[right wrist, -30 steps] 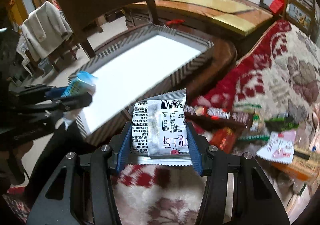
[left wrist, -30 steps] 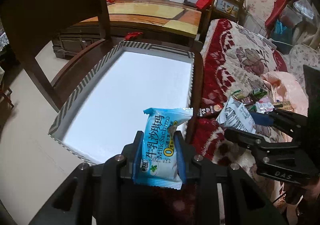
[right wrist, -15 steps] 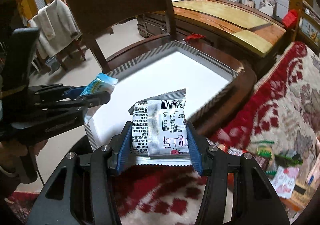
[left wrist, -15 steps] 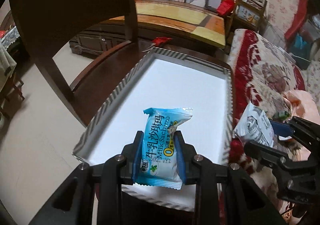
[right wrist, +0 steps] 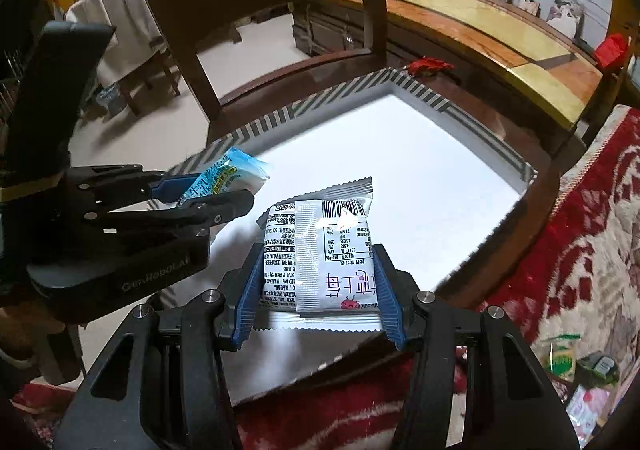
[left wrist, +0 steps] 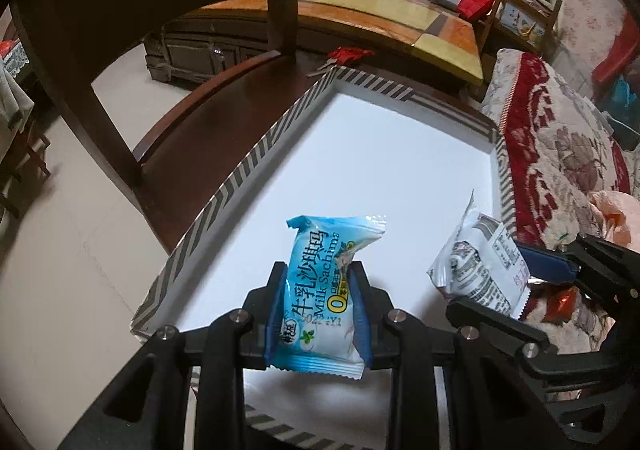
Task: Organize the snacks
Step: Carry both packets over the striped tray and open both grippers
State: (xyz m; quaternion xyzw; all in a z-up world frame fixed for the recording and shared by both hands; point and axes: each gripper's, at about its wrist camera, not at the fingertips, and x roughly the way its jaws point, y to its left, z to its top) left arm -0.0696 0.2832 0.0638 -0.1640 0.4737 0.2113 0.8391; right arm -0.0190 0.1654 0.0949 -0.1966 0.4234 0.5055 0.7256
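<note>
My left gripper (left wrist: 318,290) is shut on a blue Milk Sachima packet (left wrist: 324,290) and holds it above the near end of a white tray with a striped rim (left wrist: 240,174). My right gripper (right wrist: 316,274) is shut on a white snack packet (right wrist: 320,254), back side up, also over the tray (right wrist: 420,94). The right gripper with its white packet (left wrist: 480,270) shows at the right in the left wrist view. The left gripper with the blue packet (right wrist: 220,178) shows at the left in the right wrist view.
The tray sits on a dark wooden chair seat (left wrist: 188,154) with its backrest (left wrist: 120,10) behind. A red patterned sofa cover (left wrist: 552,154) lies to the right, with several loose snacks (right wrist: 576,370) on it. A wooden table (right wrist: 500,38) stands beyond.
Both grippers have moved left from over the sofa to above the tray, each still holding its packet.
</note>
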